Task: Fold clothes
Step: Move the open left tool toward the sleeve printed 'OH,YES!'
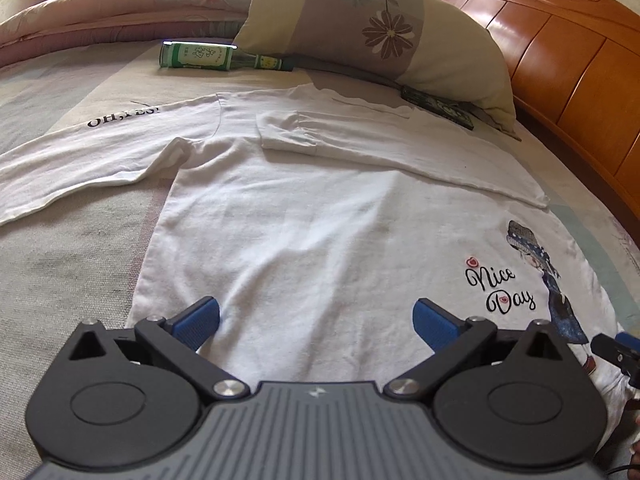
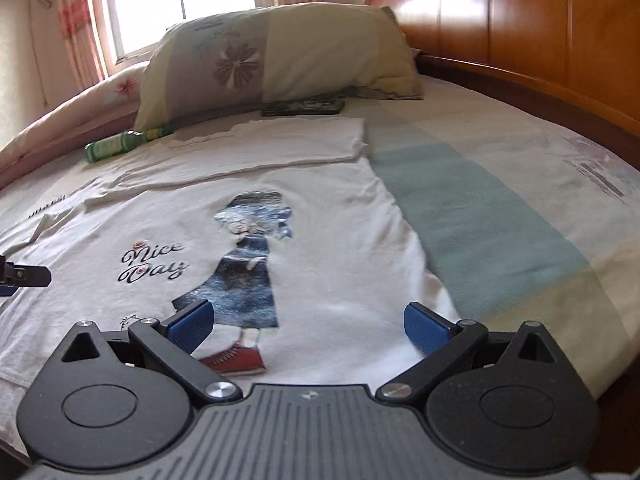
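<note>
L gripper point(image 1: 316, 322): jaws spread wide, blue pads point(image 1: 200, 320) well apart, nothing btwn them. It hovers over the lower part of the white long-sleeve shirt point(image 1: 304, 220), near the hem; can't tell if pads touch the cloth.

R gripper point(image 2: 306, 326): also released, jaws wide, empty. It sits over the shirt's hem by the printed girl figure point(image 2: 248, 260), whose red shoes point(image 2: 234, 360) show just ahead of the gripper body. R pad is near the shirt's right edge. View slightly blurred.

Shirt lies flat on the bed, front up, "Nice Day" script point(image 1: 498, 286) beside the girl print. One sleeve is folded in across the chest point(image 1: 400, 148); the other sleeve point(image 1: 92, 152) is spread out to the side, w/ "OH,YES!" lettering point(image 1: 122, 117) on it.

In L wrist view, tip of the R gripper shows at the right edge; in R wrist view, a bit of the L gripper shows at the left edge.

Beyond the collar: green glass bottle point(image 1: 216, 56) lying on its side on the striped bedsheet point(image 2: 472, 208), a flowered pillow point(image 1: 384, 28) leaning by the wooden headboard point(image 1: 568, 48), a dark flat box point(image 1: 440, 106) partly under the pillow. Pink quilt point(image 1: 120, 4) bunched at the far side, window point(image 2: 180, 0) w/ curtains behind.
</note>
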Demonstrator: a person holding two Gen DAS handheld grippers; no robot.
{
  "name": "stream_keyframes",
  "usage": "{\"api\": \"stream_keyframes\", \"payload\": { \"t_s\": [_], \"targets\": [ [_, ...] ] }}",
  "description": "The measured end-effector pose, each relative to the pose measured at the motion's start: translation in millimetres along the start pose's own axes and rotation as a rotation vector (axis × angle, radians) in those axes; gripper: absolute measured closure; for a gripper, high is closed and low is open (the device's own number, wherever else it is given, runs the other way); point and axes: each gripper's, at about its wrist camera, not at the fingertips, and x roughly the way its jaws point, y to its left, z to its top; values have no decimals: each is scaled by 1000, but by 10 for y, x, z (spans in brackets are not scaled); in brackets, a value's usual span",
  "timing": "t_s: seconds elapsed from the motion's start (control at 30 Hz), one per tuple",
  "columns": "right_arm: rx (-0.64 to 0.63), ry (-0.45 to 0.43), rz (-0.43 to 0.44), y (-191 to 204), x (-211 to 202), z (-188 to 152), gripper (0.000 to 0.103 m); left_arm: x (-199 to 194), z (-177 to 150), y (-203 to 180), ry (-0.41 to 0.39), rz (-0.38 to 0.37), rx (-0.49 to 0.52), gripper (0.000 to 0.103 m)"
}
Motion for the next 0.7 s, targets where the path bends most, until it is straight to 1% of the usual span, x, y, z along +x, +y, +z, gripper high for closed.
{"api": "stream_keyframes", "payload": {
  "t_s": [0.1, 0.17, 0.23, 0.27, 0.33, 0.4, 0.47, 0.5, 0.6, 0.7],
  "targets": [
    [38, -34, 45, -90, -179, -62, 0, -22, 17, 38, -58, -64, -16, 1],
    [6, -16, 59, -41, -188, -78, 0, -23, -10, 68, -96, -96, -12, 1],
    [-17, 2, 50, -16, -156, -96, 0, -18, -81, 92, -109, -94, 22, 1],
    [-18, 8, 33, -23, -130, -101, 0, -24, -95, 93, -104, -74, 52, 1],
    [45, 3, -4, -88, -122, -53, 0, -41, -123, 98, -96, -34, 110, 1],
    [105, 10, -33, -75, -144, 22, 0, -105, -133, 119, -119, -11, 139, 1],
    [76, 20, -31, 84, -165, 69, 0, -165, -144, 141, -140, 8, 167, 1],
    [54, 25, -22, 181, -170, 83, 0, -182, -151, 151, -135, 0, 170, 1],
    [-62, 50, 43, 589, -130, 32, 0, -240, -192, 143, -142, -3, 204, 1],
    [-159, 90, 85, 953, -15, -81, 0, -323, -223, 113, -174, 20, 249, 1]
  ]
}}
